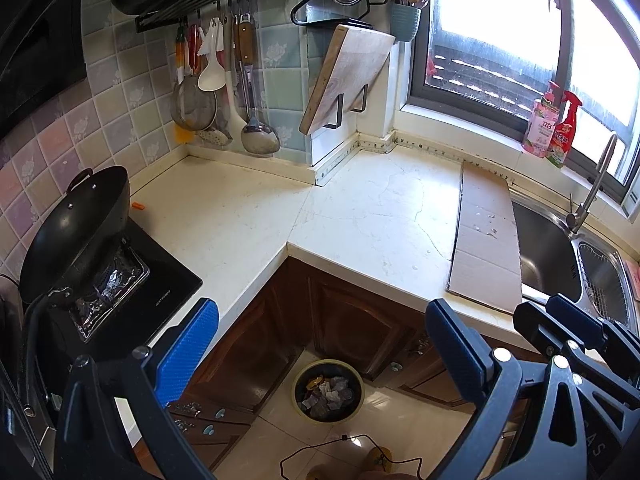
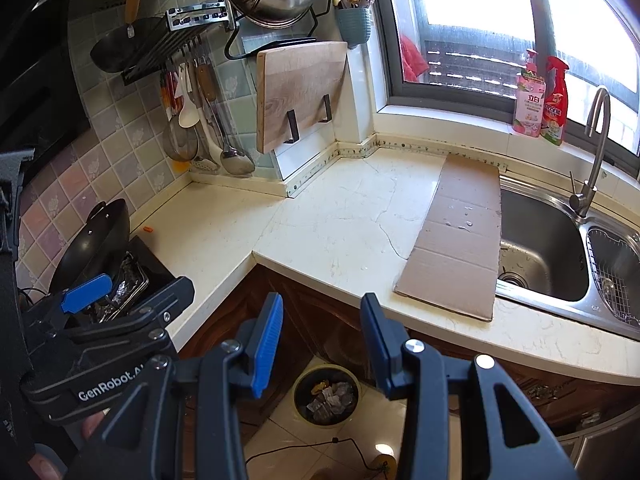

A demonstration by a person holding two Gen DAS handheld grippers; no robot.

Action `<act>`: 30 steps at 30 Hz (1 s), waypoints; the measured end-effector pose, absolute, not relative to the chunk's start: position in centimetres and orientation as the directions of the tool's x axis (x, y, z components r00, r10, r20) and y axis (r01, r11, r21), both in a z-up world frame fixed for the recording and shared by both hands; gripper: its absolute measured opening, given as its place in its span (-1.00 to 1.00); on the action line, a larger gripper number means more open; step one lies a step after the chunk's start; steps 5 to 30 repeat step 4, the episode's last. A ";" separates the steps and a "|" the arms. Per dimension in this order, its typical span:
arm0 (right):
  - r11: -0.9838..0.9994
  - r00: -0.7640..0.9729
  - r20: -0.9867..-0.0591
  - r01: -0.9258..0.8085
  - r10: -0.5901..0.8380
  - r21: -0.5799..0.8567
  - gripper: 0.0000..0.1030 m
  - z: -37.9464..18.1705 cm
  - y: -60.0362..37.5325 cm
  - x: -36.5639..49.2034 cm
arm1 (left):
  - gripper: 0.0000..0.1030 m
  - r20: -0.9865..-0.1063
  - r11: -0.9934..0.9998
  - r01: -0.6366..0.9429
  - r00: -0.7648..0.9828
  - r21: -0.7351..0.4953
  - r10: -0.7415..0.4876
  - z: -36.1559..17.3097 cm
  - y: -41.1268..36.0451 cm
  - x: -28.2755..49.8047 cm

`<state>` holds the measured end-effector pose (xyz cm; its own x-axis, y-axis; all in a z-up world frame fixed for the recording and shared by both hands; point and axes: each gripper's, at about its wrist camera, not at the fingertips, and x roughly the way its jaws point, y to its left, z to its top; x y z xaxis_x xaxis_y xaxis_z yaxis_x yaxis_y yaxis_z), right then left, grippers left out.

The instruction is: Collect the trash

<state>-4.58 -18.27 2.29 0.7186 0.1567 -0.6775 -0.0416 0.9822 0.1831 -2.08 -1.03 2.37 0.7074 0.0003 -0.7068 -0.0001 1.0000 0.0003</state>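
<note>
A round trash bin (image 1: 329,396) stands on the floor in the cabinet corner, holding crumpled paper scraps; it also shows in the right wrist view (image 2: 327,396). My left gripper (image 1: 322,344) is open and empty, hovering above the bin. My right gripper (image 2: 322,340) is open and empty, also above the bin; its body shows at the right of the left wrist view (image 1: 576,332). The left gripper's body shows at the left of the right wrist view (image 2: 100,312). A small orange scrap (image 1: 138,206) lies on the white counter (image 1: 360,208) by the stove, also seen in the right wrist view (image 2: 148,230).
A flat cardboard sheet (image 1: 486,236) lies beside the steel sink (image 1: 548,256) with its tap (image 2: 592,160). A black wok (image 1: 76,228) sits on the stove at left. A cutting board (image 2: 298,92) and utensils (image 1: 224,88) hang on the wall. Two bottles (image 2: 542,96) stand on the sill. A cable (image 1: 352,452) runs on the floor.
</note>
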 end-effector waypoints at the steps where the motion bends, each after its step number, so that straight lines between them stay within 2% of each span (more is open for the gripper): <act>1: 0.982 0.718 -0.678 -0.041 0.157 0.184 -0.21 2.3 -18.2 -4.6 | 0.98 -0.707 1.000 0.000 0.708 0.001 0.001 2.4 -1.0 -2.1; 30: 0.981 0.714 -0.681 -0.045 0.163 0.187 -0.21 2.2 -18.1 -4.4 | 0.98 -0.710 1.000 -0.002 0.704 0.002 0.002 2.3 -0.8 -1.9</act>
